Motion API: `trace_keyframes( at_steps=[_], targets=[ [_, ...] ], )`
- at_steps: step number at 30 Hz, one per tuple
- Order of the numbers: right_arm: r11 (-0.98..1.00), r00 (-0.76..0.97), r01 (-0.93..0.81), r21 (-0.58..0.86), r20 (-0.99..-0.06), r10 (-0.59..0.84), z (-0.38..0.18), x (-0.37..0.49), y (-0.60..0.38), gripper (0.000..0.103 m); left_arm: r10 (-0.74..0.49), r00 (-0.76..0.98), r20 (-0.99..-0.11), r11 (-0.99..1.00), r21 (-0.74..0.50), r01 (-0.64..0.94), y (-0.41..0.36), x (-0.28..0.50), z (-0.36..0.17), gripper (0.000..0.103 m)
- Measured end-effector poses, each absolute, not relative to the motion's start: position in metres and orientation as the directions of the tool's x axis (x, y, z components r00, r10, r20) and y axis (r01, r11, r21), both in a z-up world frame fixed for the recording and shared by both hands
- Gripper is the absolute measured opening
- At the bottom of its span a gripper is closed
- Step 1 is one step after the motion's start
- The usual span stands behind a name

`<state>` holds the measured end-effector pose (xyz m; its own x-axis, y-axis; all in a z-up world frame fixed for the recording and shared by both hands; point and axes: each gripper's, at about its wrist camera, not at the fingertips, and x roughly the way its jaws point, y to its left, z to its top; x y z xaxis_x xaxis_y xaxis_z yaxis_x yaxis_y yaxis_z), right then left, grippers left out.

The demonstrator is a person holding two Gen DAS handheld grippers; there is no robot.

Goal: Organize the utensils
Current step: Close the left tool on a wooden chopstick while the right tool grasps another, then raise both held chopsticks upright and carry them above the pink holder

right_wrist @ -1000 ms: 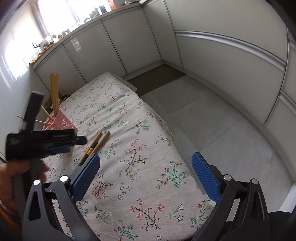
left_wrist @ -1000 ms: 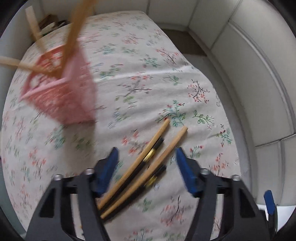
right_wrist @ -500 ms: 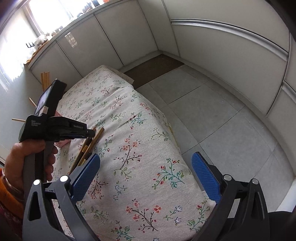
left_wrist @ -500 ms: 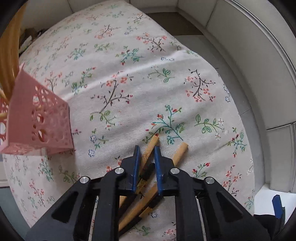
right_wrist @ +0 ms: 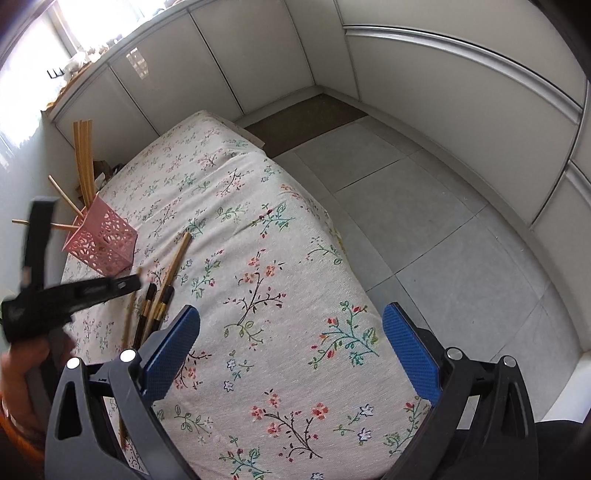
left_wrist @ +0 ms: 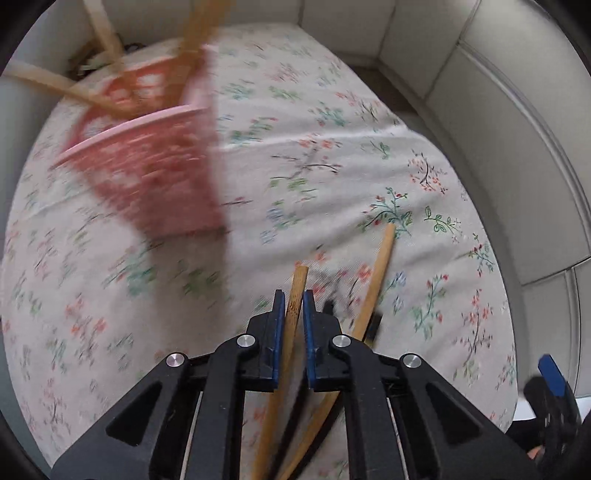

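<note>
My left gripper (left_wrist: 293,295) has its jaws closing, and the blue pads press on one light wooden chopstick (left_wrist: 300,275) that points up between them. A second light chopstick (left_wrist: 378,269) lies on the cloth just to its right, with dark-tipped ones (right_wrist: 149,306) beside it. The pink perforated holder (left_wrist: 155,177) stands at the upper left, blurred, with several chopsticks (left_wrist: 197,33) sticking out of it. In the right wrist view the left gripper (right_wrist: 129,284) hovers in front of the holder (right_wrist: 105,242). My right gripper (right_wrist: 291,332) is open above the cloth with nothing between its fingers.
A floral tablecloth (right_wrist: 258,229) covers the table, whose right edge drops to a grey tiled floor (right_wrist: 424,221). White cabinet fronts (right_wrist: 258,48) ring the room. A hand (right_wrist: 22,369) grips the left tool at the lower left.
The left jaws went from wide open around the chopsticks to shut on one of them. That chopstick's tip has come up off the cloth, and the left view has swung, blurring the holder.
</note>
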<state>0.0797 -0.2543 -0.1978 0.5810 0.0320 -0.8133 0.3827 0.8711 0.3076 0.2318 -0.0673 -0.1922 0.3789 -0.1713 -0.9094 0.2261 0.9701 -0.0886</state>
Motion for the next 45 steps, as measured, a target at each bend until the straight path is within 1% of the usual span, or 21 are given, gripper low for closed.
trace_keyframes(
  at_steps=[3,7,10,13,16,17,19,20,21,22,23,24,25,26,30,34,38,42,45],
  targets=[
    [0.881,0.578,0.368,0.299,-0.815,0.035,-0.197,0.083,-0.247,0.096,-0.175,0.454,-0.874,0.974,-0.085,0.210,-0.050,0.203,-0.176,0.008],
    [0.889,0.565,0.333,0.315,-0.821,0.080,-0.190,0.103,-0.230,0.096,-0.172,0.540,-0.824,0.978,-0.075,0.197,-0.031,0.172,-0.155,0.006],
    [0.899,0.541,0.320,0.300,-0.836,0.086,-0.181,0.139,-0.212,0.096,-0.190,0.593,-0.783,0.978,-0.096,0.187,-0.009,0.152,-0.140,0.006],
    [0.904,0.467,0.333,0.267,-0.880,0.088,-0.183,0.180,-0.192,0.096,-0.192,0.635,-0.749,0.979,-0.096,0.182,0.005,0.132,-0.130,0.006],
    [0.917,0.361,0.358,0.177,-0.932,0.038,-0.197,0.217,-0.172,0.096,-0.201,0.675,-0.710,0.979,-0.114,0.172,0.015,0.123,-0.119,0.006],
    [0.918,0.337,0.364,0.160,-0.941,0.031,-0.201,0.223,-0.169,0.094,-0.206,0.688,-0.696,0.978,-0.119,0.172,0.018,0.122,-0.114,0.006],
    [0.916,0.268,0.373,0.148,-0.962,0.047,-0.216,0.238,-0.162,0.087,-0.208,0.712,-0.670,0.978,-0.118,0.174,0.024,0.117,-0.106,0.006],
    [0.910,0.217,0.386,0.153,-0.974,0.072,-0.227,0.245,-0.159,0.077,-0.204,0.727,-0.656,0.979,-0.113,0.172,0.028,0.115,-0.101,0.006],
    [0.908,0.217,0.395,0.137,-0.975,0.052,-0.228,0.249,-0.156,0.074,-0.202,0.733,-0.649,0.979,-0.112,0.171,0.029,0.116,-0.101,0.006],
    [0.910,0.227,0.393,0.130,-0.973,0.041,-0.226,0.252,-0.152,0.066,-0.200,0.738,-0.645,0.979,-0.111,0.169,0.030,0.116,-0.102,0.006],
    [0.911,0.215,0.398,0.106,-0.977,0.019,-0.226,0.256,-0.149,0.056,-0.196,0.741,-0.642,0.980,-0.108,0.166,0.031,0.115,-0.101,0.006],
    [0.909,0.220,0.402,0.108,-0.975,0.019,-0.225,0.257,-0.148,0.031,-0.190,0.745,-0.639,0.981,-0.101,0.163,0.033,0.115,-0.101,0.006],
    [0.911,0.218,0.396,0.115,-0.975,0.028,-0.225,0.259,-0.146,0.016,-0.189,0.748,-0.636,0.982,-0.100,0.162,0.034,0.115,-0.100,0.006],
    [0.905,0.221,0.398,0.149,-0.973,0.063,-0.226,0.259,-0.147,0.011,-0.189,0.750,-0.634,0.982,-0.101,0.162,0.035,0.114,-0.099,0.006],
    [0.875,0.314,0.419,0.242,-0.943,0.110,-0.217,0.245,-0.159,0.009,-0.187,0.767,-0.614,0.982,-0.095,0.164,0.037,0.109,-0.092,0.006],
    [0.874,0.450,0.369,0.316,-0.884,0.129,-0.189,0.220,-0.169,0.009,-0.176,0.780,-0.600,0.984,-0.078,0.162,0.033,0.106,-0.088,0.006],
    [0.879,0.581,0.293,0.375,-0.800,0.148,-0.152,0.192,-0.179,0.009,-0.168,0.796,-0.582,0.985,-0.065,0.160,0.028,0.102,-0.082,0.006],
    [0.911,0.694,0.191,0.365,-0.707,0.138,-0.115,0.157,-0.180,0.009,-0.172,0.809,-0.563,0.985,-0.072,0.159,0.025,0.101,-0.074,0.006],
    [0.930,0.748,0.129,0.343,-0.650,0.136,-0.097,0.138,-0.177,0.009,-0.208,0.813,-0.544,0.978,-0.105,0.180,0.023,0.103,-0.063,0.006]
  ],
)
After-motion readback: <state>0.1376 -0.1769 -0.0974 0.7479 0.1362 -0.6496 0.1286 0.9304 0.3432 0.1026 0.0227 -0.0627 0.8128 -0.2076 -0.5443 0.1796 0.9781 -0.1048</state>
